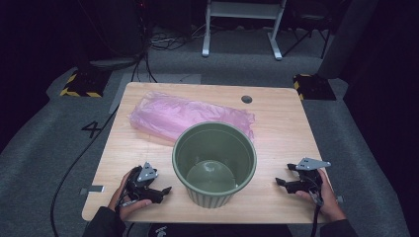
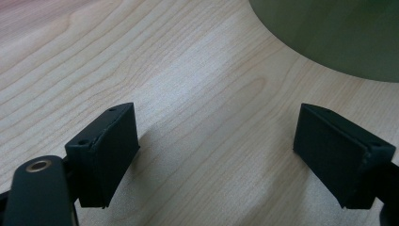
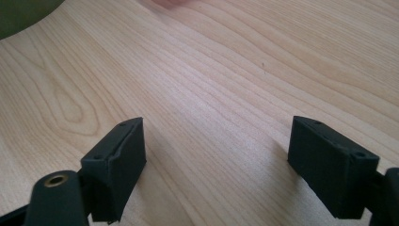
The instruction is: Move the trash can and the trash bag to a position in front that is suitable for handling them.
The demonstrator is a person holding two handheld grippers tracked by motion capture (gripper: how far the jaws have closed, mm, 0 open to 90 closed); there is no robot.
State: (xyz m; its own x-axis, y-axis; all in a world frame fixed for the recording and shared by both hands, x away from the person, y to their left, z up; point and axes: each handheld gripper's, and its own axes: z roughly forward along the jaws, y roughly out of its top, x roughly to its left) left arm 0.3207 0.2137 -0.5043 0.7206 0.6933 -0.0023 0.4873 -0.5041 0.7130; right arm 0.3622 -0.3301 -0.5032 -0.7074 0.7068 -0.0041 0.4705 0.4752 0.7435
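— What can't you make out?
— The green bin (image 2: pixel 329 35) is cropped by my left gripper view's top edge; the pink bag (image 3: pixel 171 4) is a blurred sliver in my right one.
— And from above?
— The bin (image 1: pixel 214 163) hides the bag's (image 1: pixel 183 116) near edge.

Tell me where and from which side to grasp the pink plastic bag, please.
Probably grip the pink plastic bag at its left end, coming from above beside the green bin. It lies flat behind the bin, which hides part of its near edge, while that end lies free on the table.
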